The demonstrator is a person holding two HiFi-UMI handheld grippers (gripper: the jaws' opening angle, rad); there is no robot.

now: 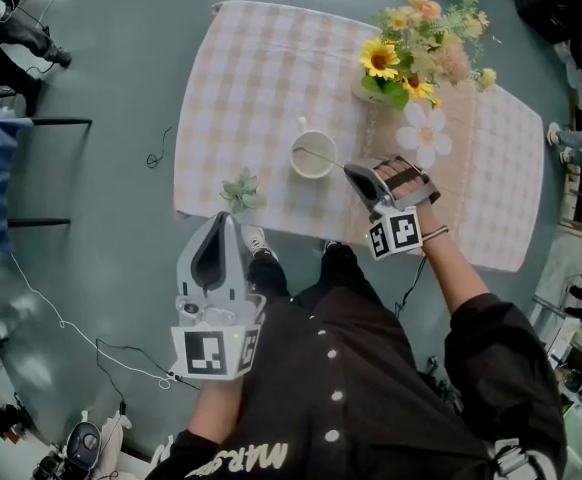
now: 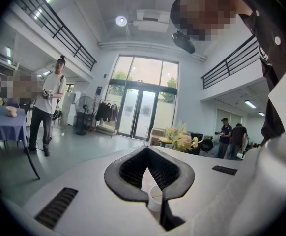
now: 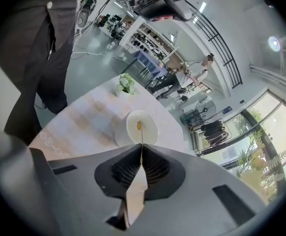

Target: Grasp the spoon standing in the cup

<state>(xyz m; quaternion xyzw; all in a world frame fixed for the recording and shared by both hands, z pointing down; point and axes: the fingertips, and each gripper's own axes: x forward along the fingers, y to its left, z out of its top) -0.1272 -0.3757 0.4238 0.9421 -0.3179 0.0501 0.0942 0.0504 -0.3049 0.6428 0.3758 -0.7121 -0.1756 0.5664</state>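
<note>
**Two grippers out, the right one on the spoon**

One white cup (image 1: 314, 154) stands on the checked cloth (image 1: 261, 68), about the middle of the table and towards its near edge. The spoon (image 1: 323, 155) stands in it, and its thin handle leans out over the rim to the right.

My right gripper (image 1: 352, 172) is just right of the cup, with its tips at the end of that handle. In the right gripper view the jaws are clenched on the spoon. The handle (image 3: 142, 144) runs straight from the pinched tips (image 3: 142, 157) down into the cup (image 3: 121, 136), and the bowl of the spoon lies inside.

My left gripper (image 1: 225, 220) hangs off the near edge of the table, left of the cup and well apart from it. Its nose points at a small green plant (image 1: 239, 191) on the cloth's near edge. In the left gripper view the jaw tips (image 2: 146, 148) meet, and I see nothing pinched between them.

A bunch of yellow and peach flowers (image 1: 416, 43) stands at the far right of the table.
</note>
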